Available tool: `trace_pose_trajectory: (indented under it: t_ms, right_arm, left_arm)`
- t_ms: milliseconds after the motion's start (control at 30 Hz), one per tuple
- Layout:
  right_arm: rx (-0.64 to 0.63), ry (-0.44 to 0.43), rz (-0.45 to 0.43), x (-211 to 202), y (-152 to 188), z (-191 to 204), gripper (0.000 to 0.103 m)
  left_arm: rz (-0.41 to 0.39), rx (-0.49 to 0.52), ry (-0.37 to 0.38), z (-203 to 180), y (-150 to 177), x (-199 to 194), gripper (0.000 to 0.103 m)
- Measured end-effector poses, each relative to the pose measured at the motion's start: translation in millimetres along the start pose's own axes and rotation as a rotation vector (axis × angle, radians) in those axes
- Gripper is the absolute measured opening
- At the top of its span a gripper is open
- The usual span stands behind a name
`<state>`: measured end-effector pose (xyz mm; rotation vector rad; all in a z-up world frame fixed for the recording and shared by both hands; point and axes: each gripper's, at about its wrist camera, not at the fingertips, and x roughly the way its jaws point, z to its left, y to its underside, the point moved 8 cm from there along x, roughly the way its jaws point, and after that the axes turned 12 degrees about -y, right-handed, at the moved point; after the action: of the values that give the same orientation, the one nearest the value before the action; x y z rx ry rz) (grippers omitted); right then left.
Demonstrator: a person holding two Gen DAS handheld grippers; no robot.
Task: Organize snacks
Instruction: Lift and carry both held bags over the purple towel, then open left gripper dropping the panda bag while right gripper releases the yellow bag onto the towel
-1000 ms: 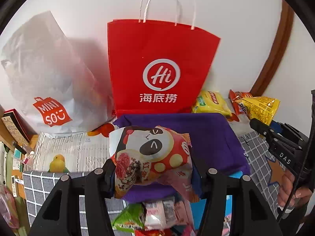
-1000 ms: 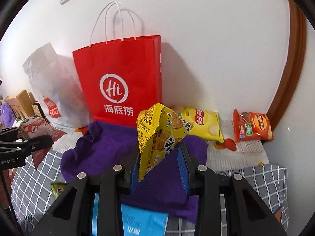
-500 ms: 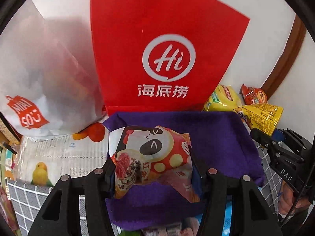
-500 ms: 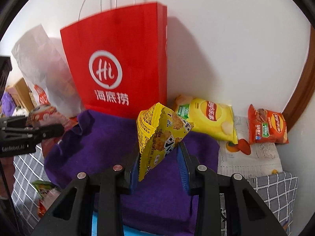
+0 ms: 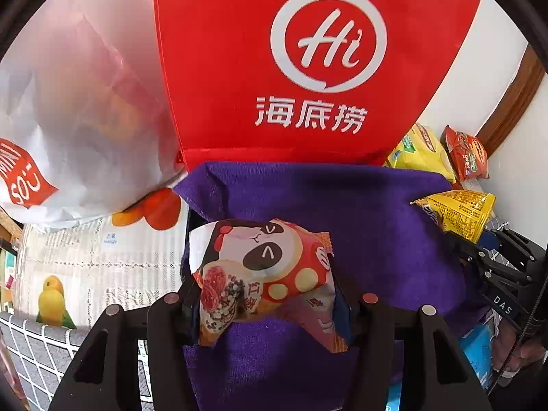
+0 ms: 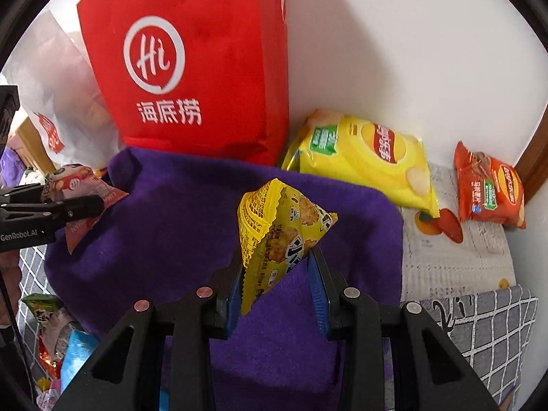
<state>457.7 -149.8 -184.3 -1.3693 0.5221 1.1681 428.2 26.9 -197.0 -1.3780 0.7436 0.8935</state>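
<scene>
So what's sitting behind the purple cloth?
A red paper bag stands upright at the back edge of the purple cloth, with a yellow chip bag beside it against the wall. Whatever the cloth covers underneath is hidden.

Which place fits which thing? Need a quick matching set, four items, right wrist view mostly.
Things:
1. panda snack pack
2. yellow triangular pack
3. yellow chip bag
4. orange chip bag

Places:
A. clamped in the right gripper
B. by the brown door frame
C. clamped in the left gripper
D. against the red paper bag

Pairs: 1-C, 2-A, 3-D, 4-B
</scene>
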Motion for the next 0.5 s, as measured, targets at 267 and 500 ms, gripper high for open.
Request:
trace_pose_trajectory:
  t_ms: [267, 500]
  right_arm:
    - [0.002, 0.004, 0.022, 7, 3, -1, 0.035]
    - [-0.004, 0.005, 0.031, 8, 3, 0, 0.038]
  left_arm:
    - [0.014, 0.01, -0.002, -9, -2, 11, 0.056]
    - [0.023, 0.02, -0.001, -12, -3, 16, 0.057]
